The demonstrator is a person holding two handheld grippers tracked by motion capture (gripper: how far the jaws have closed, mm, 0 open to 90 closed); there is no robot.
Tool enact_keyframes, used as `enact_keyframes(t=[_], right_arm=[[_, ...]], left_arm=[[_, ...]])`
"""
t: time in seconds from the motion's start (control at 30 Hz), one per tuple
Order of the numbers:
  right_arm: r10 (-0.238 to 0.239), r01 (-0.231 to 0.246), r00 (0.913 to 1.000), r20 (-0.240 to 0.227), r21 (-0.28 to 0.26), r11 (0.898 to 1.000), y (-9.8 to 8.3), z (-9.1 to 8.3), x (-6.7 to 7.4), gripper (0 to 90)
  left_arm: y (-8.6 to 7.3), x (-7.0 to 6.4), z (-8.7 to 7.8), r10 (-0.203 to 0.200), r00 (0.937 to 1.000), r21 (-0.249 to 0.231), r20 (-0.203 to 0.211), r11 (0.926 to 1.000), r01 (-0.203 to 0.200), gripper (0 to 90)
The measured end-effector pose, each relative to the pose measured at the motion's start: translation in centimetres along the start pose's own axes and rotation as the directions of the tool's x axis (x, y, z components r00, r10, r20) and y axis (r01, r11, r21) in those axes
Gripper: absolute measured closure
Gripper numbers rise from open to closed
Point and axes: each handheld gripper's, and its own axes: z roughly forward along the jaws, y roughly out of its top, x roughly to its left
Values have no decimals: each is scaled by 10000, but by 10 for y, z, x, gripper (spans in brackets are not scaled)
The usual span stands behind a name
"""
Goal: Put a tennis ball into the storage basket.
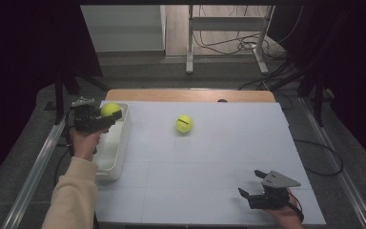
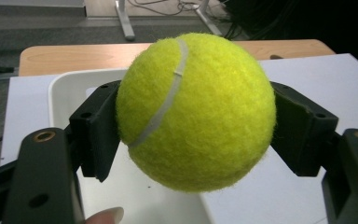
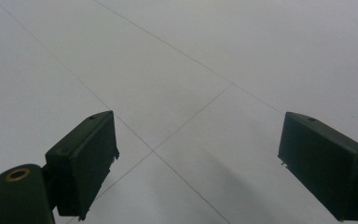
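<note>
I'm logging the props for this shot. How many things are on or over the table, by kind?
Tennis balls: 2, one held in the left gripper over the tub, one loose on the table
White tubs: 1
Grippers: 2, left and right
Total: 5

The setting is a laboratory or recording studio space. Black curtains (image 1: 24,71) enclose the area on both sides. The bench (image 1: 209,157) is covered with a plain white gridded sheet and stands on grey carpet. Metal rails (image 1: 35,167) run along the floor beside it. Loose cables (image 1: 240,45) lie around a metal stand frame (image 1: 228,33) behind.
</note>
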Motion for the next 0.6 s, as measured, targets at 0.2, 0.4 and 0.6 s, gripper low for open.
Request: enact_keyframes(t=[0.2,0.4,0.6], right_arm=[[-8,8,10000,14,42,10000,0,0,0,121],[-17,17,10000,20,55,10000,0,0,0,121],[-3,3,10000,1,52,10000,0,0,0,121]], left_arm=[[3,4,4,9,9998,248,-197,9997,-5,258],[5,7,10,-9,9994,462,-335,9989,24,257],[6,13,17,-126,9986,708,-511,9974,162,257]])
